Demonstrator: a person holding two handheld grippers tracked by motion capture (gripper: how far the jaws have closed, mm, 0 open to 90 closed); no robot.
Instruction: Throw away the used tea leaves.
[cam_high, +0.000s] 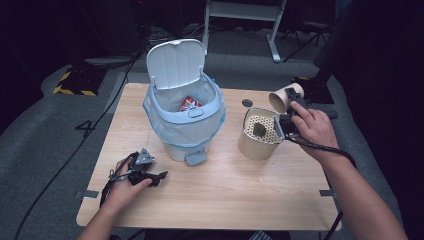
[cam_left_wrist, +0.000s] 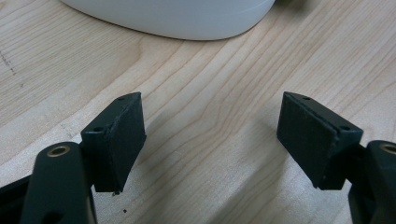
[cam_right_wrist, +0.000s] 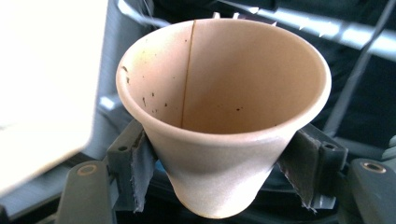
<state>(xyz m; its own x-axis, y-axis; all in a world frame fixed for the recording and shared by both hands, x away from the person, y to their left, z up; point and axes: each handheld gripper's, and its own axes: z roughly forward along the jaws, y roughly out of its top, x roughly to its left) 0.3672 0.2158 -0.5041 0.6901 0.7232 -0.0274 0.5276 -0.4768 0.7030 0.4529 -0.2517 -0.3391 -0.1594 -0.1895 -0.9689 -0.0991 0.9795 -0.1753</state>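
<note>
A brown paper cup (cam_high: 286, 98) (cam_right_wrist: 224, 116) is held tipped on its side above the table's right back edge, with my right gripper (cam_high: 295, 111) (cam_right_wrist: 219, 168) shut on its lower wall; its inside has only dark specks. Below it stands a beige perforated container (cam_high: 259, 134) with a dark lump inside. A pale blue pedal bin (cam_high: 184, 115) with its lid up and a red wrapper (cam_high: 190, 104) inside stands at centre. My left gripper (cam_high: 152, 176) (cam_left_wrist: 210, 140) rests open on the wood near the bin's base (cam_left_wrist: 173, 18), nothing between its jaws.
The wooden table (cam_high: 210, 195) has bare room at the front and middle. A small dark disc (cam_high: 247, 103) lies behind the beige container. Cables trail from both grippers, and a metal stand base (cam_high: 275, 45) is on the floor beyond the table.
</note>
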